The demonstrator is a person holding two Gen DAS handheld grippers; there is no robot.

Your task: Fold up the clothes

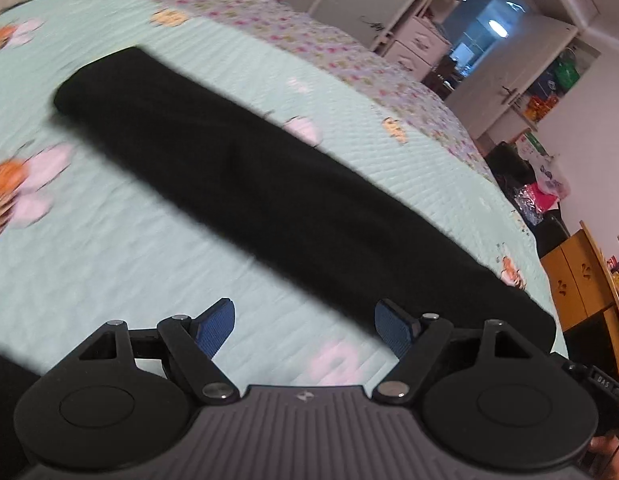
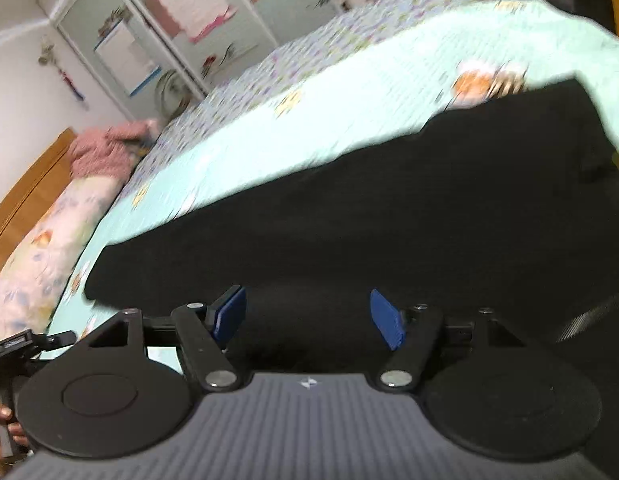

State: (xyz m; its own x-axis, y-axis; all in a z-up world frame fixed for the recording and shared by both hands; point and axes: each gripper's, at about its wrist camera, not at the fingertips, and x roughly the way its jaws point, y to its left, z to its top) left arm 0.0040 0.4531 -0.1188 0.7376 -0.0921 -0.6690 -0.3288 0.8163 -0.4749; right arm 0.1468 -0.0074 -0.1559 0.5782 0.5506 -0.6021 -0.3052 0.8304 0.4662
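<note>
Garment first: the black garment is already down to a long narrow strip, lying flat across the mint quilted bedspread, so my guess is the next fold is end to end.

Going left to right. Left gripper hangs over bare bedspread on the near side of the strip, blue pads spread wide, nothing between them. The cloth's near edge runs right behind the right-hand pad, though I can't tell if it touches. The far end of the strip lies well off toward the upper left of that view.

Right gripper is above the dark cloth itself, close to one end, jaws also parted and holding nothing.

How I'd do this step well:
- Bring both sets of tongs to the same short end, one per corner, so the edge lifts evenly.
- Pinch every layer, not just the top one, or the strip peels apart.
- Carry it low across and line it up edge on edge before letting go.

Both views are smeared, so I can't make out the layers or seams.
</note>
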